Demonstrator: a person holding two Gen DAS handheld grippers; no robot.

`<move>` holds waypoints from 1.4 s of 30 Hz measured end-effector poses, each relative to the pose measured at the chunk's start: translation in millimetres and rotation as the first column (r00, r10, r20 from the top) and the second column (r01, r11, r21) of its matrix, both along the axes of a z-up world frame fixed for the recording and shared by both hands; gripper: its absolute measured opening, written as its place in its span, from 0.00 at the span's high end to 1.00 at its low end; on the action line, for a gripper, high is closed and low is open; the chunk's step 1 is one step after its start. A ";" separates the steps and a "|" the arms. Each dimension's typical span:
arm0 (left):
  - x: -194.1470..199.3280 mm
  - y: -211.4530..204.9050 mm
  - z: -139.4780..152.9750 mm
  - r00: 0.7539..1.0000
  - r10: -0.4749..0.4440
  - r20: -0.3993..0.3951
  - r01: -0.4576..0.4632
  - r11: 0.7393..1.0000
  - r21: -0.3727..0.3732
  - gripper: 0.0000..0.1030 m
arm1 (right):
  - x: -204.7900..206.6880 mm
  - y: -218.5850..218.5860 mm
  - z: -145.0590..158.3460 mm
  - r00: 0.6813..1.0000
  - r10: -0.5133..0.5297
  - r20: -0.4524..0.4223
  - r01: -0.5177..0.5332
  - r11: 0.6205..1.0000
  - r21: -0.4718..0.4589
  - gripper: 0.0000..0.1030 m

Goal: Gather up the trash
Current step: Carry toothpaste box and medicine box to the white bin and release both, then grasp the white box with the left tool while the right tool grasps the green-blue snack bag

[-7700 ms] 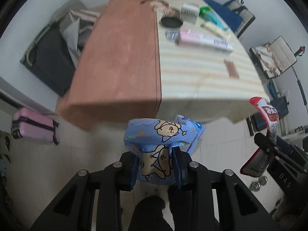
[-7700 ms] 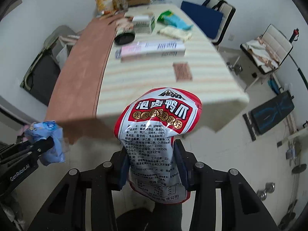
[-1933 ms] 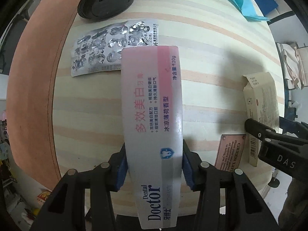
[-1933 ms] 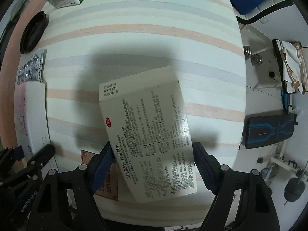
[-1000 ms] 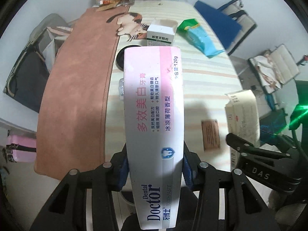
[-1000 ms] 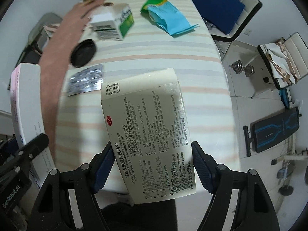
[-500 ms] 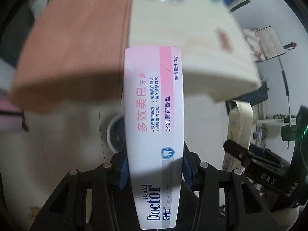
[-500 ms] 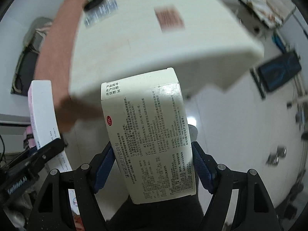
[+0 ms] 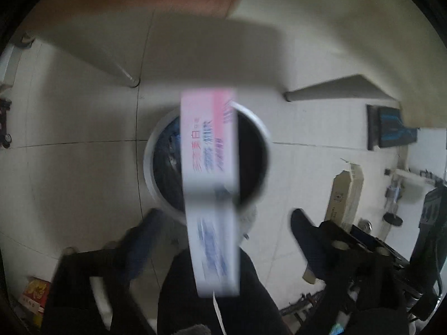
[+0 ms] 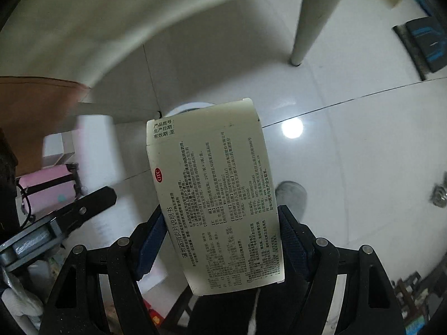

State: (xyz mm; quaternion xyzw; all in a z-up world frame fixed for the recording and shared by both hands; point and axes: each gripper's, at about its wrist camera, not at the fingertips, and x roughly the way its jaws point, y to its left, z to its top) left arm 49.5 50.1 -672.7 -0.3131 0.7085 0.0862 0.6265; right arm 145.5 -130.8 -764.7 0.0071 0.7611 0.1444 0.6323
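My left gripper (image 9: 223,217) hangs over a white bin (image 9: 148,167) with a black liner, and its jaws are opening. The pink-and-white toothpaste box (image 9: 209,167) is blurred between the spread fingers (image 9: 139,237), touching neither pad, its far end over the bin's mouth. My right gripper (image 10: 220,217) is shut on a cream medicine box (image 10: 218,195) printed with black text, held upright just right of the bin rim (image 10: 190,109). That same medicine box (image 9: 346,195) shows at the right in the left wrist view. In the right wrist view, my left gripper (image 10: 92,198) shows at the left.
The table overhangs the bin, with table legs (image 9: 123,72) (image 10: 307,28) on the white tiled floor. A pink suitcase (image 10: 50,187) stands at the left and a blue-black mat (image 10: 424,47) at the far right. A grey shoe (image 10: 290,192) and dark trouser legs (image 9: 209,293) are below me.
Both grippers have dropped from table height to just above the floor bin. The left jaws have spread and the toothpaste box has come loose. The right grip is unchanged.
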 end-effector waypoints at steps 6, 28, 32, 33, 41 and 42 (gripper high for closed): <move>-12.9 11.2 -50.9 0.999 0.029 -0.018 -0.027 0.993 0.116 0.06 | 2.4 17.4 -99.5 0.998 0.047 -0.035 -0.046 0.999 0.027 0.00; -61.4 9.5 42.3 0.997 0.053 -0.061 -0.037 0.969 0.244 0.06 | -17.0 25.6 -16.8 0.972 0.212 0.103 -0.191 0.964 -0.183 0.00; -64.2 5.9 82.6 0.997 0.052 -0.053 -0.037 0.968 0.250 0.06 | -19.5 28.4 28.1 0.965 0.233 0.124 -0.205 0.957 -0.203 0.00; -64.6 5.0 95.3 0.998 0.048 -0.048 -0.034 0.966 0.255 0.06 | -19.7 29.3 38.1 0.963 0.236 0.130 -0.206 0.956 -0.207 0.00; -72.4 -0.6 192.6 1.000 0.011 -0.003 -0.010 0.962 0.273 0.06 | -29.8 25.0 143.3 0.959 0.229 0.166 -0.195 0.961 -0.198 0.00; -73.9 -1.9 205.0 1.000 0.007 0.004 -0.008 0.962 0.274 0.06 | -32.2 23.9 158.0 0.958 0.228 0.172 -0.193 0.961 -0.195 0.00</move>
